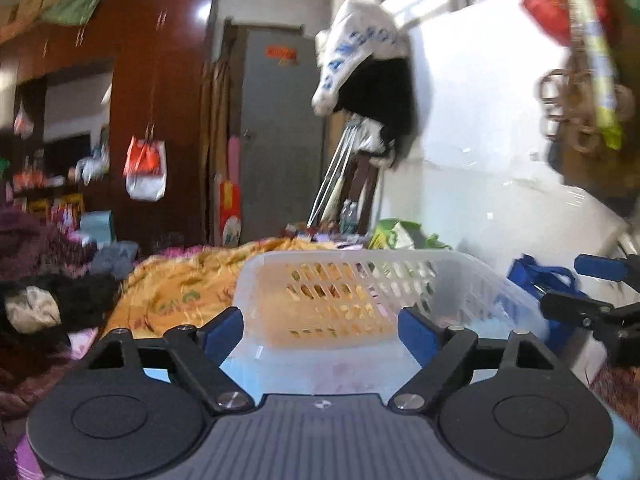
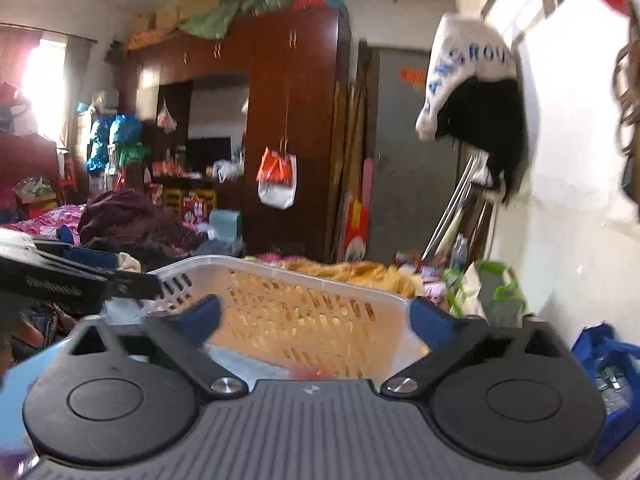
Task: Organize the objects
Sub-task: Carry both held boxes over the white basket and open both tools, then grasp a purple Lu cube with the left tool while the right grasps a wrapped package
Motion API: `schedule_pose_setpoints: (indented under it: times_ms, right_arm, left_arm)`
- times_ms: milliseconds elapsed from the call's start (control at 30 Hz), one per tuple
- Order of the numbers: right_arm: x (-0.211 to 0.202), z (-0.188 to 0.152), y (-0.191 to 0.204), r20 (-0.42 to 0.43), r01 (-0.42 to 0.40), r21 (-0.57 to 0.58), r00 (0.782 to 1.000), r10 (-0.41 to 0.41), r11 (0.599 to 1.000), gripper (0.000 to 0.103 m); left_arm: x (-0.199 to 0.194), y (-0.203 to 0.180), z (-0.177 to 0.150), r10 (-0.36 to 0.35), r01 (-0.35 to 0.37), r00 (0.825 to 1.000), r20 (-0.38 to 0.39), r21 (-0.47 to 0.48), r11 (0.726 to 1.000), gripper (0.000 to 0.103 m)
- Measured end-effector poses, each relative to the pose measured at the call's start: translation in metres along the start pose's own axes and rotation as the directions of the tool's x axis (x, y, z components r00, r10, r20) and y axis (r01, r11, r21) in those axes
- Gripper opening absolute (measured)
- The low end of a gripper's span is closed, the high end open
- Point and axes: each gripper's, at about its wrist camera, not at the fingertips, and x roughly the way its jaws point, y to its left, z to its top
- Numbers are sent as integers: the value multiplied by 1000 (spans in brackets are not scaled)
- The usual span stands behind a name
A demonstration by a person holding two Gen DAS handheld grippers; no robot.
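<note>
A white slotted plastic basket (image 1: 360, 272) stands straight ahead of both grippers on a bed, and its inside looks empty. My left gripper (image 1: 320, 328) is open, its blue pads spread to either side of the basket's near end without pressing on it. The right gripper (image 2: 316, 316) is open as wide, and the basket (image 2: 288, 280) shows between and beyond its pads. The right gripper (image 1: 588, 286) appears at the right edge of the left wrist view. In the right wrist view, the left gripper (image 2: 120, 272) reaches in from the left at the basket's rim.
An orange patterned blanket (image 1: 180, 284) lies behind the basket. Dark clothes (image 1: 52, 292) are piled to the left. A white wall (image 1: 480, 140) runs along the right, with a blue bag (image 2: 608, 364) and a green bag (image 2: 496, 296) at its foot. A dark wardrobe (image 2: 288, 100) and grey door (image 1: 280, 140) stand behind.
</note>
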Motion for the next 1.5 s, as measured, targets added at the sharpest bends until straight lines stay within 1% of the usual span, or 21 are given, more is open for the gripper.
schedule_pose_setpoints:
  times_ms: [67,133,200,233,300,333,400,467,533,633,700,767,867,967,1067,1133,1233,1500]
  right_arm:
    - [-34,-25,1,38,-11,6,999,11,1000,103]
    - [-63,-54,-1,56,-28,50,998,26,998,103]
    - [-84,-77,-7,59,-54,117,997,47,992,103]
    - [-94,-89,-10,77,-73,161,995,61,984,103]
    - [-100,-100,-16,104,-125,228,989,103,966,103]
    - [-97,-100,-16,95,-146,240,988,126,960,103]
    - [-85,-92,-14,68,-144,233,989,132,962,103]
    - [-78,-90,-11,76,-157,239,987,143,958,103]
    - [-70,-93,-10,56,-172,249,985,164,953,103]
    - [-63,-93,-7,29,-144,239,990,141,960,103]
    - [-62,-91,-3,28,-132,229,991,129,964,103]
    - [-62,-91,7,21,-116,188,993,114,975,102]
    - [-51,-86,18,-9,-97,124,995,99,988,98]
    - [-40,-88,23,-39,-115,116,992,121,987,95]
    - [-31,-89,24,-68,-132,100,988,139,986,89]
    - [-29,-91,24,-79,-133,94,987,141,987,78]
    - [-33,-94,21,-70,-143,114,986,152,983,76]
    - [-39,-95,27,-48,-150,90,987,155,985,76]
  left_arm:
    - [-30,5,-26,-10,10,1000,28,6,1000,88]
    - [-50,10,-49,-12,12,998,56,-4,1000,89]
    - [-64,18,-68,-5,8,998,68,-42,999,89]
    - [-68,23,-74,-7,12,997,76,-70,997,89]
    - [-68,33,-79,-13,23,997,82,-119,993,89]
    - [-66,37,-79,-12,22,997,75,-135,991,89]
    - [-62,42,-78,-8,19,998,67,-163,986,89]
    - [-56,44,-78,-20,28,999,51,-166,986,89]
    - [-52,45,-80,-22,26,999,31,-167,986,89]
    - [-47,47,-83,-3,4,1000,8,-170,985,89]
    - [-45,49,-86,-1,1,1000,0,-184,983,89]
    - [-41,50,-86,-6,4,1000,-11,-182,983,89]
    - [-33,49,-85,1,-7,999,-36,-174,985,89]
    - [-27,45,-83,-7,-3,998,-58,-163,987,89]
    - [-20,42,-82,-1,-11,997,-78,-151,989,89]
    - [-17,40,-81,-3,-10,996,-88,-152,988,89]
    - [-15,40,-80,-12,-5,995,-99,-160,987,90]
    - [-33,43,-89,-24,9,996,-89,-165,986,90]
